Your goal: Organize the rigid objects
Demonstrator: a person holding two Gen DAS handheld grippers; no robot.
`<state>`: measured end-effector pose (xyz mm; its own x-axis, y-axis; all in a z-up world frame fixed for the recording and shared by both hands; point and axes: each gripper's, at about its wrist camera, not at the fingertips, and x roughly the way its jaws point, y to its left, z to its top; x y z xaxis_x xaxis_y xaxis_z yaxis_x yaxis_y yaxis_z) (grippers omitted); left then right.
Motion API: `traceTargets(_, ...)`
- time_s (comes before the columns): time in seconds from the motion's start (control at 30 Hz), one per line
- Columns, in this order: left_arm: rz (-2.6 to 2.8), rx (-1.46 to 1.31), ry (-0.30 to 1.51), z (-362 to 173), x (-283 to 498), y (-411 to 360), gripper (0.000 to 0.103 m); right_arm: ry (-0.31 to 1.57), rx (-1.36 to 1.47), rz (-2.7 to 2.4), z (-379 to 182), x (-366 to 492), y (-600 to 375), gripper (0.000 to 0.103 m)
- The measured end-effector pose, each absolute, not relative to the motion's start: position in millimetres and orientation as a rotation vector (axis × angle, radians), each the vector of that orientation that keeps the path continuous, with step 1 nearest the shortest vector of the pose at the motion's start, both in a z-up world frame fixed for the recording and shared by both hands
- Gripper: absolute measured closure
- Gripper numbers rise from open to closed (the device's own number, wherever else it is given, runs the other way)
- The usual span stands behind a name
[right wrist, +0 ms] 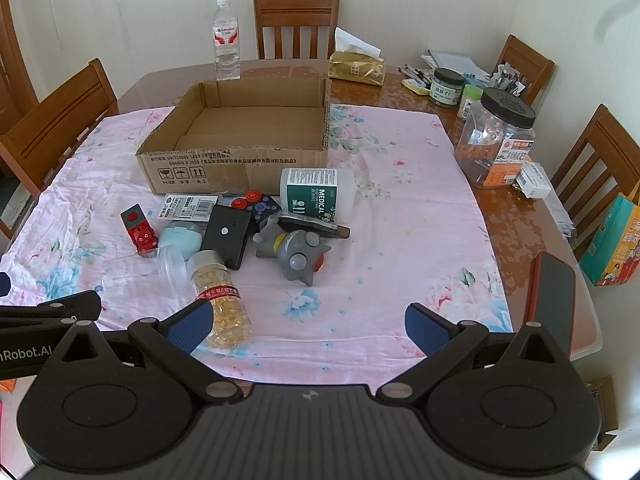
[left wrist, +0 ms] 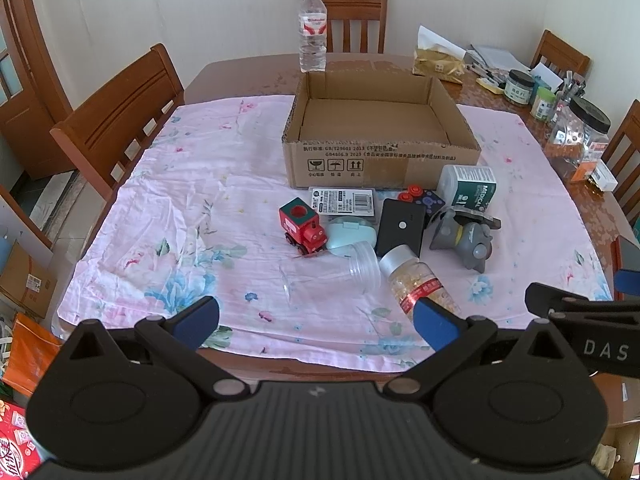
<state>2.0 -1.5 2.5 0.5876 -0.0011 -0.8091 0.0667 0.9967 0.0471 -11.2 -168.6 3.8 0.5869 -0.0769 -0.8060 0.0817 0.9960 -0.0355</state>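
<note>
**Both tools spread, box empty**

You held the left tool (left wrist: pixel 316 322) and the right tool (right wrist: pixel 308 326) spread wide, gripping nothing, at the near edge of the bench (right wrist: pixel 516 216). The cardboard box (left wrist: pixel 380 160) sat empty on the pink cloth (left wrist: pixel 200 208). Just in front of the box lay the clutter: toy train (left wrist: pixel 302 226), black case (left wrist: pixel 401 226), pill bottle (left wrist: pixel 416 282), grey figure (left wrist: pixel 466 240), swab tub (left wrist: pixel 468 188).

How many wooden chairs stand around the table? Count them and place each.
4: one at the left side, one at the far end, two on the right. Others may sit out of view.
</note>
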Motion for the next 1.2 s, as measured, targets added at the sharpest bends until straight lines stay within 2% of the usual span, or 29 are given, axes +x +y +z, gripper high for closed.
traceTargets(1.2, -0.043, 0.064, 0.936, 4.3, 4.2, 0.3, 0.001, 0.932, 0.0, -0.078, 6.2, -6.9, -167.3, 0.0)
